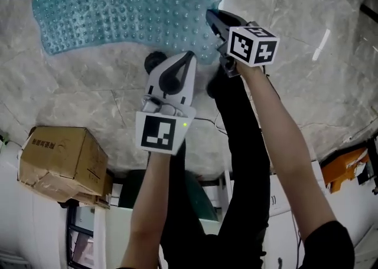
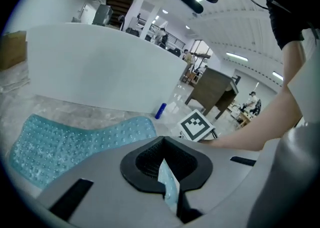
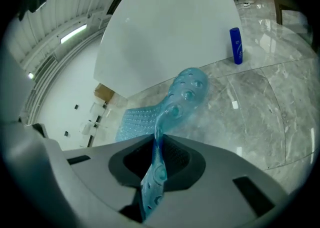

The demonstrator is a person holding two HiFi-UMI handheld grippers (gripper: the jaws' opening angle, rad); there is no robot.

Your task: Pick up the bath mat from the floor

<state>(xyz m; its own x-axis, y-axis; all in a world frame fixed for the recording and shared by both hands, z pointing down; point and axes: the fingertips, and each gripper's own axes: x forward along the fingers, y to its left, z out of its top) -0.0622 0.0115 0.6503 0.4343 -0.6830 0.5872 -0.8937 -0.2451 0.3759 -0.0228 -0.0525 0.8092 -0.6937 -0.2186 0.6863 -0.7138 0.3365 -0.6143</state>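
Observation:
The bath mat [image 1: 136, 5] is translucent blue with raised bumps and lies on the grey marble floor at the top of the head view. My left gripper [image 1: 189, 55] reaches the mat's near edge, and in the left gripper view [image 2: 167, 184] a thin strip of that edge is pinched between the shut jaws. Further right, my right gripper [image 1: 214, 20] holds the same edge. In the right gripper view [image 3: 156, 172] a fold of the mat [image 3: 185, 92] rises from between the closed jaws and is lifted off the floor there. The rest of the mat [image 2: 75, 139] stays flat.
A cardboard box [image 1: 62, 161] stands at the lower left. A blue bottle [image 3: 236, 46] stands on the floor by a curved white wall [image 2: 100, 72]. The person's black-trousered legs [image 1: 236, 144] stand just below the mat. An orange object [image 1: 345, 167] is at the right edge.

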